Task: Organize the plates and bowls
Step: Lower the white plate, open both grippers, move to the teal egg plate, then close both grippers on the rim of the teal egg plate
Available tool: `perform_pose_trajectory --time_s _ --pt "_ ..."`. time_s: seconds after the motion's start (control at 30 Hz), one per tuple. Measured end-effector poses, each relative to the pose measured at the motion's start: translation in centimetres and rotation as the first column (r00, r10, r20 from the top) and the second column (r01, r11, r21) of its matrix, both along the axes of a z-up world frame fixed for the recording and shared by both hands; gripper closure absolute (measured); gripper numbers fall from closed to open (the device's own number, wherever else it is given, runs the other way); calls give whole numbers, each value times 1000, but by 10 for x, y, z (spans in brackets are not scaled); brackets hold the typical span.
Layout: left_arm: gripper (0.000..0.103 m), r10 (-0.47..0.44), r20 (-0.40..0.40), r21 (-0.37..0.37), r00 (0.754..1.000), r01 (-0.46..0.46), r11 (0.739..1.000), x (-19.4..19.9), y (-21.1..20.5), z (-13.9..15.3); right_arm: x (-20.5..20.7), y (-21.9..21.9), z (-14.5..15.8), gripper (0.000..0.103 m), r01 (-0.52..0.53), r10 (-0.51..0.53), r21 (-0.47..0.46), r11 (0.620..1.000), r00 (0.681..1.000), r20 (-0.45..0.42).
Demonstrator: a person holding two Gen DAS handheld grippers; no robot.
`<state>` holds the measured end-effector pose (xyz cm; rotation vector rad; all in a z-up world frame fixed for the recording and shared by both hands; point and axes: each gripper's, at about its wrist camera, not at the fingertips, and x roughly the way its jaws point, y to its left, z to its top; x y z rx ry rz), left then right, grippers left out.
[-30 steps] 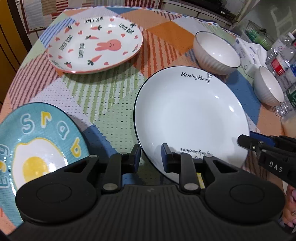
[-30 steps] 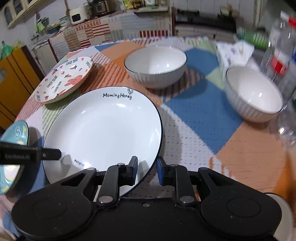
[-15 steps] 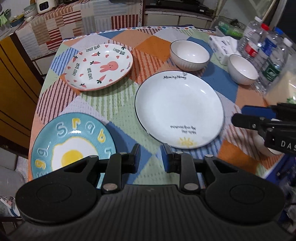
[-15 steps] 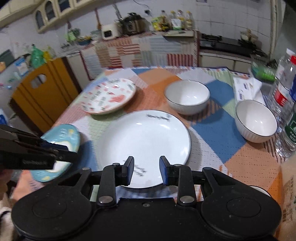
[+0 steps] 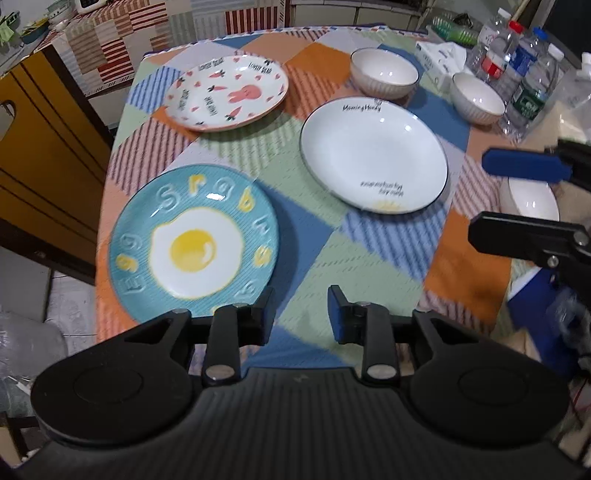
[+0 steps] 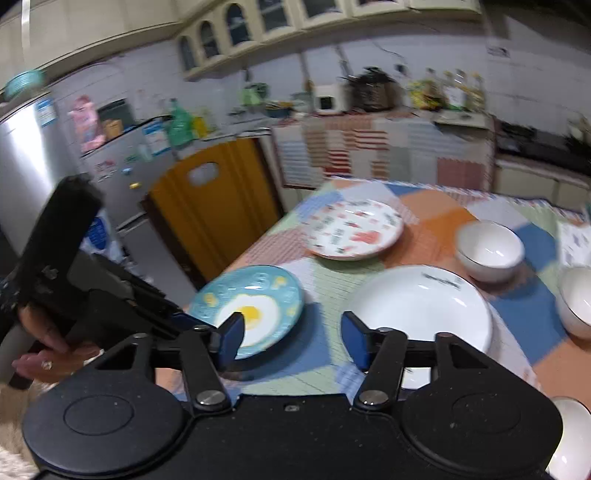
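The left hand-held gripper [image 5: 301, 308] is held above the near edge of the desk [image 5: 325, 258] with its jaws apart and nothing between them. The right hand-held gripper [image 6: 291, 338] is likewise spread wide and empty, raised over the same edge. Three plates lie flat on the patchwork cloth, each apart from the others: the blue egg plate [image 5: 194, 245] nearest the left hand-held gripper, the white plate [image 5: 373, 155] to its right, and the rabbit plate [image 5: 227, 92] farther back on the left. Two white bowls stand upright beyond the white plate: the far bowl [image 5: 384, 74] just behind its rim and the right bowl [image 5: 478, 98] near the water bottles [image 5: 517, 77]. The left wrist view alone shows the water bottles, a tissue pack [image 5: 439, 59] between the two bowls, and a third bowl [image 5: 532, 197] at the right edge of the desk, partly hidden behind the fingers of the right hand-held gripper. The right wrist view alone shows the person's hand [image 6: 40, 328] holding the left hand-held gripper, a refrigerator [image 6: 33, 155], a yellow chair back [image 6: 210, 199] and wall cabinets [image 6: 258, 22]; it is blurred, so plate lettering is illegible there.
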<state>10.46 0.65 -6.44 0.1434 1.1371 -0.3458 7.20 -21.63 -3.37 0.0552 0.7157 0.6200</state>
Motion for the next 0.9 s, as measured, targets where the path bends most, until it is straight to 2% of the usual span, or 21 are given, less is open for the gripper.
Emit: perform_pose_trajectory --time_s 0.1,0.2,0.3,0.37,0.47,0.63,0.7,0.8,0.9 --pt "62 -35 -17 22 999 36 999 -2 11 2 -4 15 1 30 -56 56 -3 998 998 38" --pt "59 -58 -19 27 998 59 998 1 26 7 -8 31 -2 30 -101 103 -18 995 988 111" --pt "53 -78 42 59 996 76 995 4 43 12 -12 43 -8 29 -116 122 -37 993 961 249" --pt "42 -102 85 77 991 96 992 8 56 14 -9 52 -14 29 -143 152 -52 988 945 288" --pt "40 -88 126 75 988 79 994 18 76 12 5 63 -24 29 -176 179 -34 984 952 247" --pt "35 -28 196 -9 980 31 999 36 104 0 35 87 -52 29 -182 187 -55 982 977 105" --pt "33 -9 188 -19 982 13 1000 45 110 -8 50 94 -66 29 -163 165 -65 984 986 18" --pt "33 17 179 -5 984 -16 1000 57 118 -23 61 103 -83 29 -112 110 -68 991 993 -30" --pt "33 29 136 8 990 -30 1000 72 123 -41 67 106 -100 30 -91 85 -73 993 993 -83"
